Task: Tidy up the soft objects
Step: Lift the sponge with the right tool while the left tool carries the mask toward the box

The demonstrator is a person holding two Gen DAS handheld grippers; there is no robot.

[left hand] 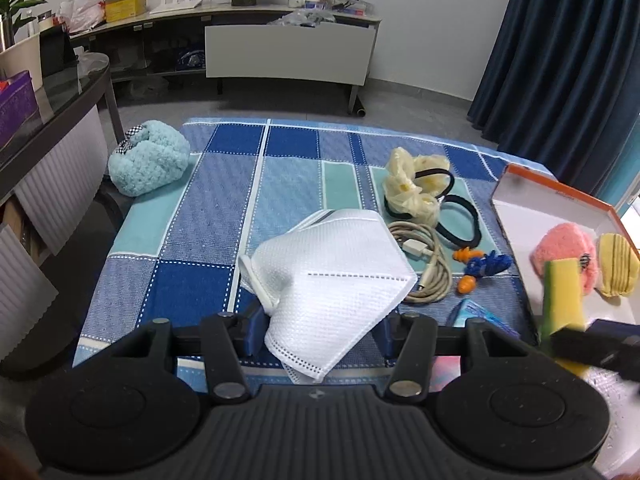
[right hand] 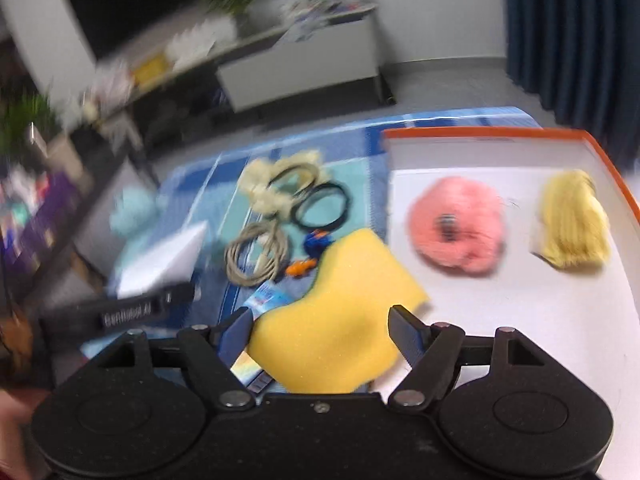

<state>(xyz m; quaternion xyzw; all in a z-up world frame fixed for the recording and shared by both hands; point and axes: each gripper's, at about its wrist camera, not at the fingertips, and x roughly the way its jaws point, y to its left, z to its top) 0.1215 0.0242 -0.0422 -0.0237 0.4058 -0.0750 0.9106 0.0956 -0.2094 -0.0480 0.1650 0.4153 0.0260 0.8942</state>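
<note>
A folded white face mask (left hand: 328,280) is being pinched by the left gripper (left hand: 320,332) above a blue checked cloth (left hand: 192,216); its fingers are pressing on the mask's lower folds, its pointed corner is aiming toward 3 o'clock and its long axis is running from 8 to 2 o'clock in the left wrist view. Lying beyond it, at 1 o'clock, are a coiled beige cable (left hand: 424,264), black hair ties (left hand: 456,216), a cream scrunchie (left hand: 408,188) and orange-and-blue corded earplugs (left hand: 480,264). A fluffy teal pouch (left hand: 148,160) is sitting at 10 o'clock on the cloth's edge, well apart from the rest.

In the right wrist view, which is blurred, the right gripper (right hand: 324,336) is standing spread wide, with a yellow sponge (right hand: 336,316) lying between its fingers; whether either pad is touching it cannot be told. The sponge is straddling the near corner of an orange-rimmed white box (right hand: 608,160), its long axis running from 7 to 1 o'clock. Inside the box, at 1 o'clock, a pink fluffy scrunchie (right hand: 460,224) and a yellow knitted piece (right hand: 572,220) are resting apart.

Only the left view is showing the sponge's green scouring face, edge-on at 3 o'clock; only the right view is showing the box's bare floor and a blue packet (right hand: 268,300) beside the sponge.
</note>
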